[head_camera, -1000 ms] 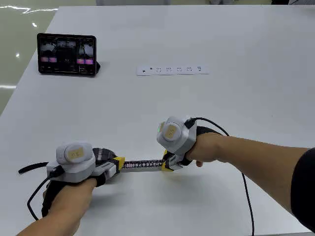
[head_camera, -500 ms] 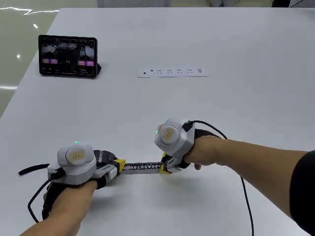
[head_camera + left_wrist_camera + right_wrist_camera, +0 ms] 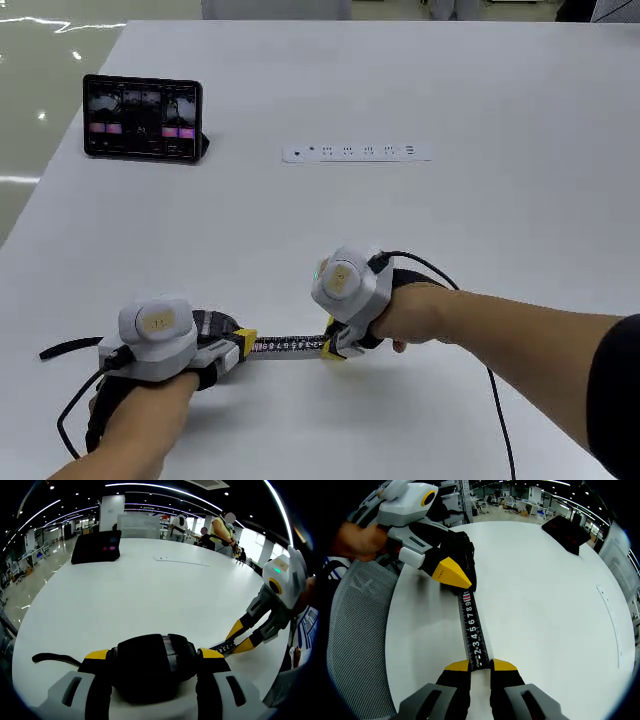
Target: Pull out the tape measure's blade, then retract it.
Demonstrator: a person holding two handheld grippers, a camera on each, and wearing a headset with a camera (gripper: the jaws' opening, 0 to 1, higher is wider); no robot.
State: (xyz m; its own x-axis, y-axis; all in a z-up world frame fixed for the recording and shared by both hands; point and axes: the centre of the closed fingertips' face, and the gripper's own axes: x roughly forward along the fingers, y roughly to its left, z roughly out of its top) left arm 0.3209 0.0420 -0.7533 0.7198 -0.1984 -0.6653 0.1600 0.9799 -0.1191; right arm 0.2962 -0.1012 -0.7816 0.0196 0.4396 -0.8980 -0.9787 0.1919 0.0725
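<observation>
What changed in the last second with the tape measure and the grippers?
The right gripper, shut on the blade at its tip, moved slightly toward the tape measure's case, leaving a shorter stretch of blade out. The left gripper stayed clamped on the case; the tablet and power strip did not move.

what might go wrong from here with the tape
1. The right claw pinches the blade only at its very tip. If that grip slips, the blade would likely snap back into the case.
2. The left claw holds the rounded case just between its yellow tips. A harder pull might twist it loose or drag it across the table.
</observation>
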